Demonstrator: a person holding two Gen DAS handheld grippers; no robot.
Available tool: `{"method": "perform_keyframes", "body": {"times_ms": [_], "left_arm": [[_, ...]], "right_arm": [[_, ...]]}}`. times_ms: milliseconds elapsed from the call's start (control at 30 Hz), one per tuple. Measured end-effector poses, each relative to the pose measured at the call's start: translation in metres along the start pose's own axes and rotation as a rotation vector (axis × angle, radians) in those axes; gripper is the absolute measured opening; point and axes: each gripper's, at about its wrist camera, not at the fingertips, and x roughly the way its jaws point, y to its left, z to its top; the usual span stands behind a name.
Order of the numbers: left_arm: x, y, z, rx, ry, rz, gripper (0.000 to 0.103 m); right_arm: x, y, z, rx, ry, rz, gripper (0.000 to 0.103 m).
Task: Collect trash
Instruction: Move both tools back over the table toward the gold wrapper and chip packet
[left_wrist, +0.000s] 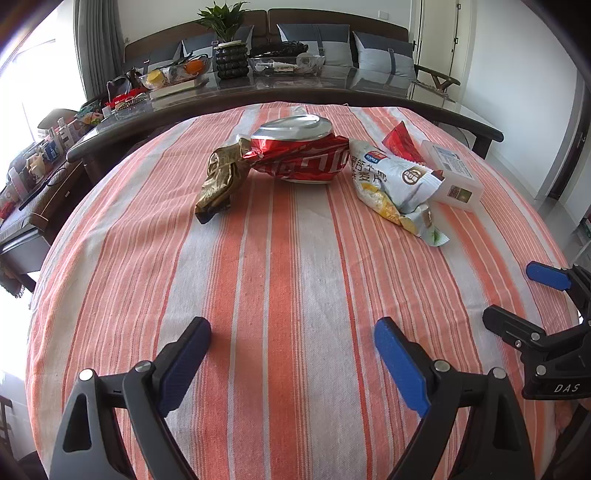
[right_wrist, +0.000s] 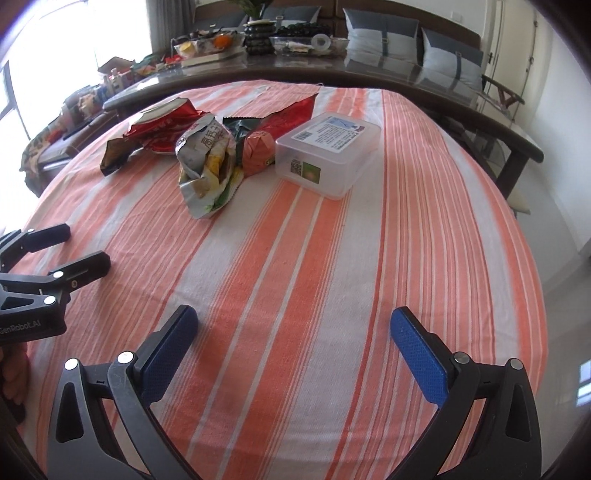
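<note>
A heap of trash lies at the far side of the orange-and-white striped tablecloth (left_wrist: 280, 266). It holds a crushed red cola can (left_wrist: 303, 155) (right_wrist: 159, 125), a gold-brown wrapper (left_wrist: 218, 181) (right_wrist: 114, 151), a pale snack bag (left_wrist: 395, 184) (right_wrist: 207, 162), a red wrapper (left_wrist: 400, 142) (right_wrist: 291, 112) and an orange packet (right_wrist: 258, 151). A clear lidded plastic box (left_wrist: 454, 173) (right_wrist: 328, 151) stands to the right of them. My left gripper (left_wrist: 291, 326) (right_wrist: 86, 243) is open over bare cloth, well short of the can. My right gripper (right_wrist: 294, 314) (left_wrist: 511, 291) is open too, beside it, holding nothing.
Behind the cloth runs a dark glass-topped table (left_wrist: 332, 88) with a fruit bowl (left_wrist: 173, 72), a potted plant (left_wrist: 231, 55) and a glass tray (left_wrist: 286, 64). A sofa with grey cushions (left_wrist: 384, 55) stands beyond. Cluttered low furniture (left_wrist: 40, 162) sits at the left.
</note>
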Motion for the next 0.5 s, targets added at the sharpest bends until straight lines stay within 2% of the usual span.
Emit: {"method": "perform_keyframes", "body": {"times_ms": [500], "left_arm": [[-0.0001,0.0001,-0.0002,0.0,0.0,0.001,0.093]], "right_arm": [[0.0,-0.0005,0.0001,0.0,0.0,0.0,0.103]]}}
